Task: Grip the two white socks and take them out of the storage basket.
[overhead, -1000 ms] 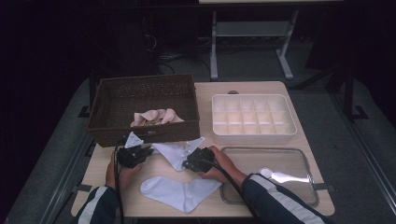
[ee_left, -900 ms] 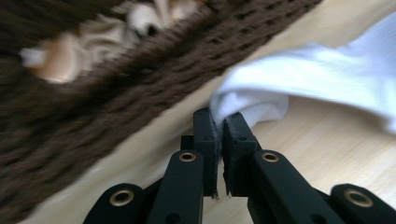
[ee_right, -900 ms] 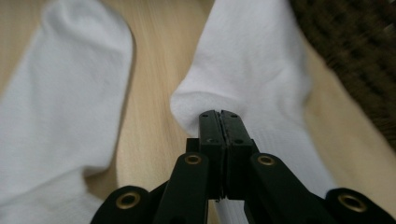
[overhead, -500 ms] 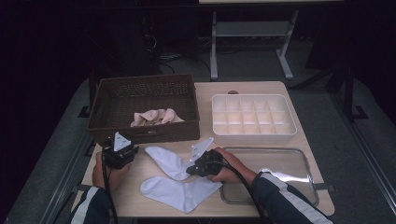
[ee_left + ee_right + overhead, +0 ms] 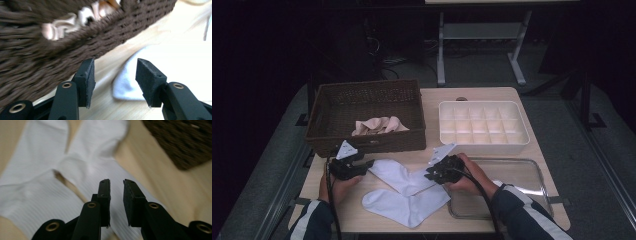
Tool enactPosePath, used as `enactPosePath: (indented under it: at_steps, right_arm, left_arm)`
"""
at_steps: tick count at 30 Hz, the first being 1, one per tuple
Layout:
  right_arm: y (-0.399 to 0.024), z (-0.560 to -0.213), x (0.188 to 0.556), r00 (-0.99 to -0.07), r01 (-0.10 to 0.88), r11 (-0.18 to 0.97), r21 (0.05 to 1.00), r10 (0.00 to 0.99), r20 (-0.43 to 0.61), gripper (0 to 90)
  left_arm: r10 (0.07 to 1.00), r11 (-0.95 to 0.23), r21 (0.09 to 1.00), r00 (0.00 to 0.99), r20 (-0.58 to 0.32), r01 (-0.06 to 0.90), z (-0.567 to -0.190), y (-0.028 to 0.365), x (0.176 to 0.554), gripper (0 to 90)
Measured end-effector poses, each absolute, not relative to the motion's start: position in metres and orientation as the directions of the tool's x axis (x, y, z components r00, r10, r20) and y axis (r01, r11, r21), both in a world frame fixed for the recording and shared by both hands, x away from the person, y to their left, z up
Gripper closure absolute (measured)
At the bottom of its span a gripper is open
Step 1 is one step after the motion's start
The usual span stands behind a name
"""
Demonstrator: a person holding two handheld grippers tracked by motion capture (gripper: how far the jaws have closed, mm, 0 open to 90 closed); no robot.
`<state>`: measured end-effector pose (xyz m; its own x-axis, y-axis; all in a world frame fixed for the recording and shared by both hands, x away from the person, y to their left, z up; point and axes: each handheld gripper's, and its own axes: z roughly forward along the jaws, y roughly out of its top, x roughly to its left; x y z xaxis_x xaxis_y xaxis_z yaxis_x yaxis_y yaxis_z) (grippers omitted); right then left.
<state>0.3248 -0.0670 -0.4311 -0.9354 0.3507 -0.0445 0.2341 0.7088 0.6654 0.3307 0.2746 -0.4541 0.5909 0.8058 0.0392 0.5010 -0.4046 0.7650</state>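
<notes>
Both pairs of fingers stand parted, nothing between them, over two white socks.
Left gripper point(image 5: 362, 165) and right gripper point(image 5: 432, 176) have just been opening; my socks point(image 5: 404, 192) lie crossed at lower centre of the surface point(image 5: 492, 95), below the wicker basket point(image 5: 362, 115).

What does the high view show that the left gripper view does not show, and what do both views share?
High view alone: the white divided tray, the clear tray, the lower white sock, the right gripper and the person's hands.

Left gripper view alone: a close look between the left gripper fingers. They stand apart with nothing between them, having just been opening, above one end of the upper white sock.

Both views: the brown wicker basket with pale pink cloth inside, the upper white sock and the wooden table.
</notes>
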Motion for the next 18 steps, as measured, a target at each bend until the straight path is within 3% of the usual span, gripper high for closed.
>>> enactPosePath:
  at_steps: [6, 11, 15, 16, 18]
  right_arm:
    - [-0.086, -0.446, 0.334, -0.853, 0.391, 0.663, 0.639, 0.522, -0.020, 71.8]
    - [-0.083, -0.453, 0.339, -0.861, 0.402, 0.667, 0.628, 0.508, 0.012, 64.6]
    - [-0.079, -0.458, 0.341, -0.872, 0.390, 0.687, 0.614, 0.489, 0.007, 54.8]
    - [-0.077, -0.459, 0.343, -0.871, 0.385, 0.694, 0.608, 0.491, -0.010, 47.8]
    - [-0.077, -0.460, 0.345, -0.870, 0.394, 0.690, 0.608, 0.492, 0.006, 48.1]
  left_arm:
    - [0.808, -0.455, 0.705, 0.585, 0.069, 0.544, -0.464, 0.272, 0.337, 45.5]
    - [0.818, -0.439, 0.702, 0.573, 0.054, 0.560, -0.465, 0.277, 0.337, 47.5]
    - [0.815, -0.416, 0.711, 0.579, 0.015, 0.567, -0.467, 0.283, 0.336, 49.7]
    - [0.815, -0.404, 0.713, 0.579, -0.003, 0.573, -0.468, 0.284, 0.336, 48.5]
    - [0.810, -0.409, 0.717, 0.587, -0.001, 0.565, -0.468, 0.286, 0.336, 46.6]
